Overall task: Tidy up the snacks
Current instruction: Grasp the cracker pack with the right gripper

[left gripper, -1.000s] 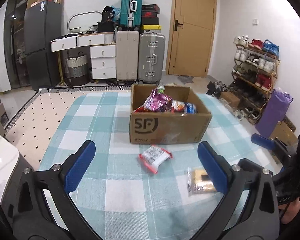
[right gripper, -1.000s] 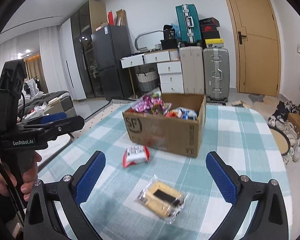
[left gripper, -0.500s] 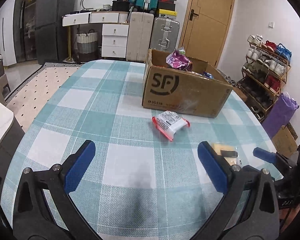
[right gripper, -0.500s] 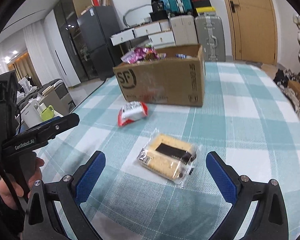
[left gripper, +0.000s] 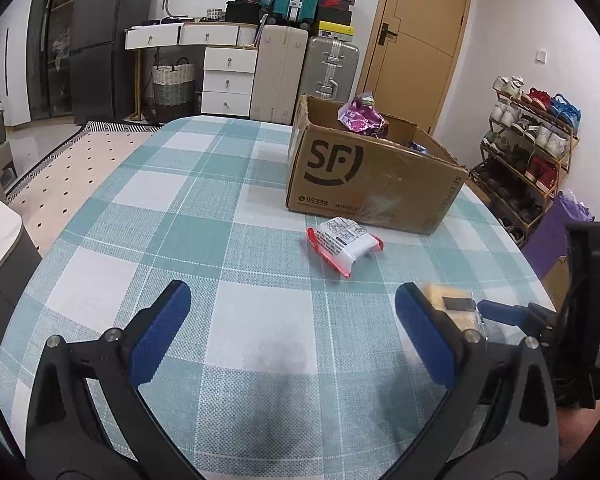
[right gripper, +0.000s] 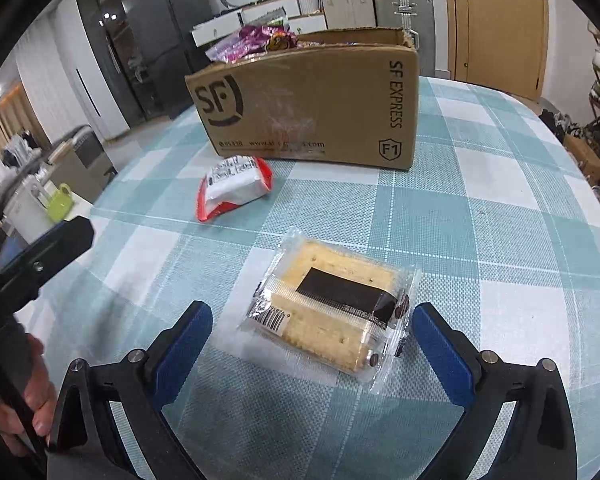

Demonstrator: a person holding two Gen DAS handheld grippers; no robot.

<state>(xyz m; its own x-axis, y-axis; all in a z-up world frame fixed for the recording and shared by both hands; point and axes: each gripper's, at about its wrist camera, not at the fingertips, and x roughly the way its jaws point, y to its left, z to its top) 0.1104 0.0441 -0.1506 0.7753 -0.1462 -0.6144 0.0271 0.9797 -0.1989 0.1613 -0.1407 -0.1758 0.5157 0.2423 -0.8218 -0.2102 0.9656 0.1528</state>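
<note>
A brown SF cardboard box [left gripper: 364,184] [right gripper: 308,108] holding several snack packs stands on the checked table. A red-and-white snack pack [left gripper: 342,242] [right gripper: 234,186] lies in front of it. A clear pack of crackers [right gripper: 332,312] lies close before my right gripper [right gripper: 312,344], which is open and low, with its fingertips on either side of the pack's near end. In the left wrist view the crackers [left gripper: 452,306] show partly behind the right finger. My left gripper [left gripper: 292,332] is open and empty over the table.
The teal checked tablecloth [left gripper: 204,232] covers a rounded table. Suitcases [left gripper: 332,68], drawers and a fridge stand at the back wall. A shoe rack [left gripper: 532,136] is on the right. A low side table with a green cup [right gripper: 60,206] is on the left.
Both grippers have dropped lower and moved forward. My right gripper has closed in on the cracker pack, which now lies between its fingertips. Both stay open.
</note>
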